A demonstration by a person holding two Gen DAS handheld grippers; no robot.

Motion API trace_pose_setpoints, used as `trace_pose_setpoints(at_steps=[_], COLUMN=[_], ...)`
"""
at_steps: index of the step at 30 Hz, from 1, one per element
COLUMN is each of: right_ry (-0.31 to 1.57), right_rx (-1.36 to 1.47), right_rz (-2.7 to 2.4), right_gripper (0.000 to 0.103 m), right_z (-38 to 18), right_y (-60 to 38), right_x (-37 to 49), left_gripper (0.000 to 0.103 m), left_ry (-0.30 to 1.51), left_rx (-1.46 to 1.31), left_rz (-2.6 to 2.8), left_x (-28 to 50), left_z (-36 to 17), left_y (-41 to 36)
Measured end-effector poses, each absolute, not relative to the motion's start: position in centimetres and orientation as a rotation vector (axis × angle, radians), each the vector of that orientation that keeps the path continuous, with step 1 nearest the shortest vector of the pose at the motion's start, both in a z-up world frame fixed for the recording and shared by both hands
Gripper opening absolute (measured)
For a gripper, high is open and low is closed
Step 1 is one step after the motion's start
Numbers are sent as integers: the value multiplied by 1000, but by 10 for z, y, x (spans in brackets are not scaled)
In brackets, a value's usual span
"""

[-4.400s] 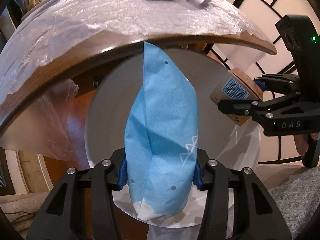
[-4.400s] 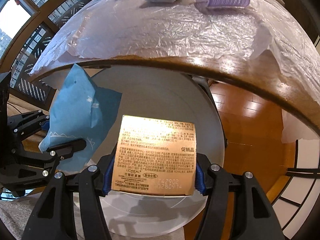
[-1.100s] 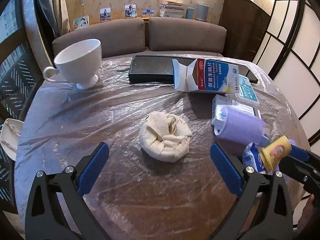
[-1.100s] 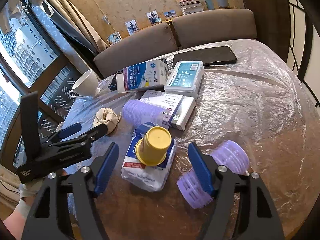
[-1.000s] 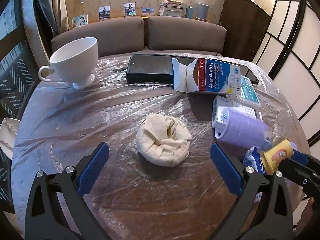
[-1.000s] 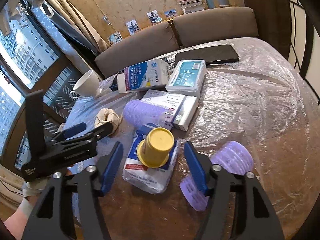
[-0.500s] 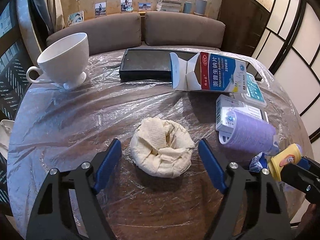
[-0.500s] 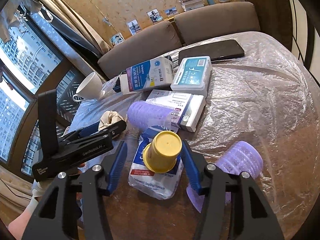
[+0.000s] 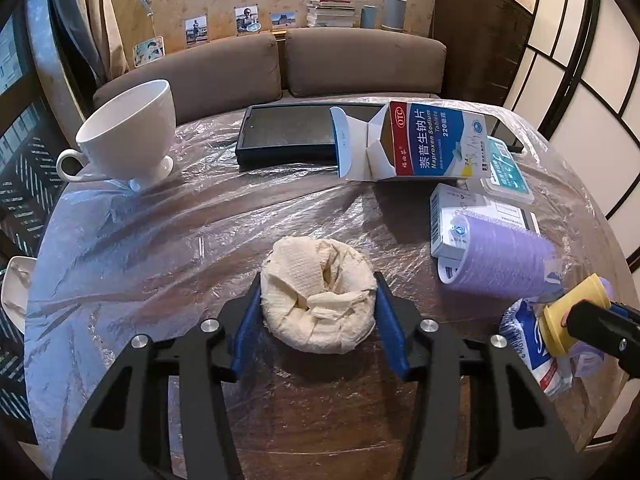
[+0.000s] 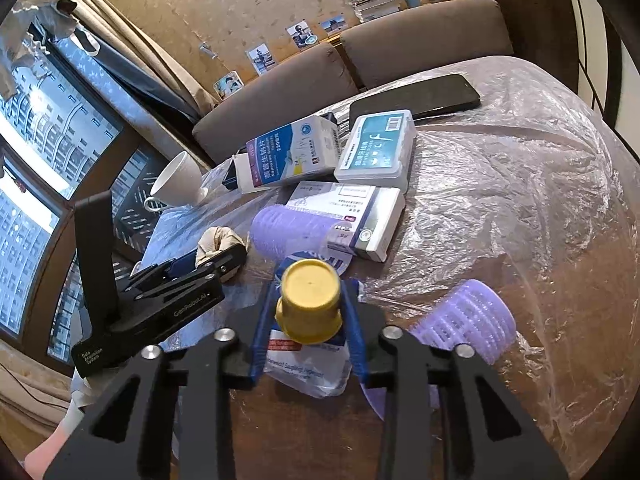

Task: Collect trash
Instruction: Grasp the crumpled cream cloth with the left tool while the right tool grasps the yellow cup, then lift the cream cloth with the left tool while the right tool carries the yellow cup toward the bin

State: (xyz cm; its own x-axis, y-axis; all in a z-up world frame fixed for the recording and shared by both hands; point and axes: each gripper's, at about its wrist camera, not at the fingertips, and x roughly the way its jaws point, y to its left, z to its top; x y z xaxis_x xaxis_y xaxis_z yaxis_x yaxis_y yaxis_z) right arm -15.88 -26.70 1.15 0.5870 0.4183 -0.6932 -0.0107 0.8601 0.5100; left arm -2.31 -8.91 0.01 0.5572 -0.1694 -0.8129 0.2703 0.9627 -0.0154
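1. While both claws sit low over the plastic-covered round wooden table [image 9: 160, 240], my left gripper [image 9: 318, 316] has just finished closing, and its blue pads now pinch the crumpled cream paper-towel wad [image 9: 318, 300] from either side.
2. That wad lies squarely between the fingers, resting on the film near the table's front edge, so I read nothing left to line up there.
3. My right gripper [image 10: 308, 320] has likewise just been closing; its blue pads press on the small yellow plastic bottle [image 10: 310, 304], whose flat end faces the camera.
4. I judge the bottle's long axis runs roughly along the fingers, so they squeeze across its narrow width.
5. Directly under the bottle lies a white-and-blue crinkled plastic pouch [image 10: 308, 372], touching it or nearly so; I cannot tell whether a pad has caught its film.
6. A lilac ribbed hair roller [image 10: 468, 320] sits just beside the right finger.
7. With both pieces held, I expect the next move is straight up, clear of the clutter.
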Motion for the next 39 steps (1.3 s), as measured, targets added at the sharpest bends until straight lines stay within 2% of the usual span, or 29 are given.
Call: trace_pose_setpoints(at_steps=[39], right_ry=[929], right_rx=[389], right_rz=[302], right_gripper=[30], right_z=[33], right_y=[-271], right_x=[-188], left_gripper=[52], left_ry=[903], left_rx=[71], left_rz=[-313], left_x=[-85], left_z=[33], left_y=[-83])
